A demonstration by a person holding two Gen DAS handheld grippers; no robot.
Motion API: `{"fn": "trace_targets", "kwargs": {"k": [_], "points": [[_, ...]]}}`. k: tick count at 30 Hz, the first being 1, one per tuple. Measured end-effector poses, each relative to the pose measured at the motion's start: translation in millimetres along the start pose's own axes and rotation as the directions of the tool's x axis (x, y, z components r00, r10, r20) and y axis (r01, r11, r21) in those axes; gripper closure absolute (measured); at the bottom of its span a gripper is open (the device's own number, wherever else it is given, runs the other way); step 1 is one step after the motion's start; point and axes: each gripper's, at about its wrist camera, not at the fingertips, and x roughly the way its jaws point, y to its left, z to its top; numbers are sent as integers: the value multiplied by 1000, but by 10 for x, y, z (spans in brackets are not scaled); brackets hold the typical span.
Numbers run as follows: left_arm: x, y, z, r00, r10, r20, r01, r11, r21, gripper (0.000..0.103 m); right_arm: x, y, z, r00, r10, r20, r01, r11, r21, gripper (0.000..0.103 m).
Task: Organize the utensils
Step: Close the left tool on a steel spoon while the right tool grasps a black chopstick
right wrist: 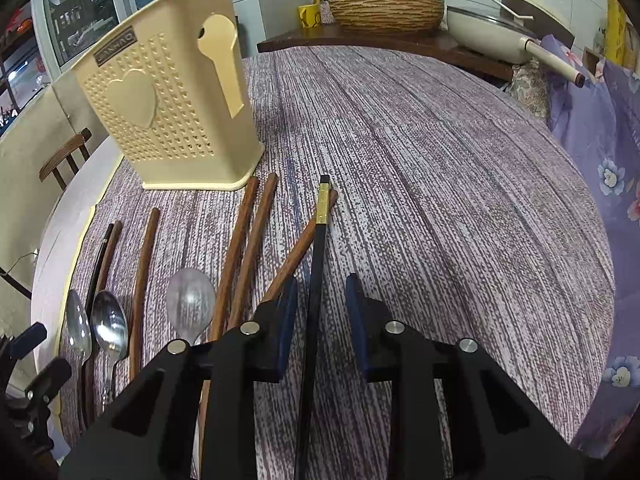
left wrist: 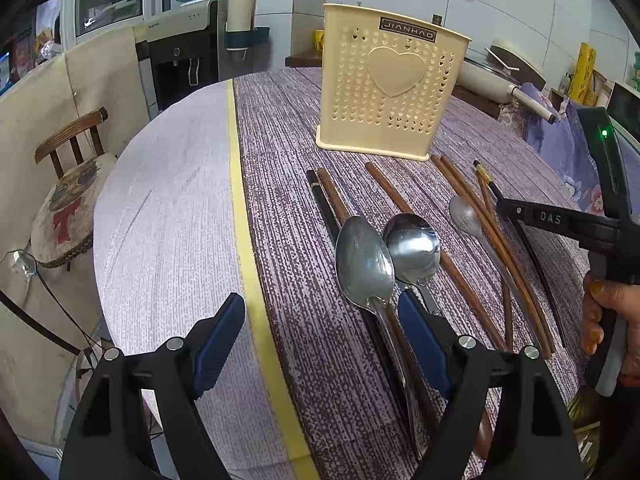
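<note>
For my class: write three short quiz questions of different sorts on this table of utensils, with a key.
1. True or false: the cream holder lies on its side.
2. How many metal spoons lie on the table? Count in the left wrist view.
3. Which thing lies between the right gripper's fingers? A) a spoon B) the black chopstick C) a brown chopstick

Key
1. False: it stands upright.
2. Three: two side by side, one further right.
3. B; the pads do not yet touch it.
</note>
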Motion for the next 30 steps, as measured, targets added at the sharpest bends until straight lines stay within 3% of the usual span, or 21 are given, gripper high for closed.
{"fn": "trace_targets", "kwargs": {"k": [9, 19, 30], "points": [[71, -92, 14, 1000, 15, -16, -15, 1000, 24, 31, 117, -40, 149, 1000, 17, -10, -17, 1000, 19, 83], [193, -229, 2, 996, 74, -51, -70, 995, 68, 37, 97, -22, 116, 1000, 24, -4, -24, 1000, 20, 83], [270, -343, 104, 988, 150, -33, -146, 985, 91, 41, 132, 8, 151, 1000, 12, -6, -12, 1000, 15, 83]]}}
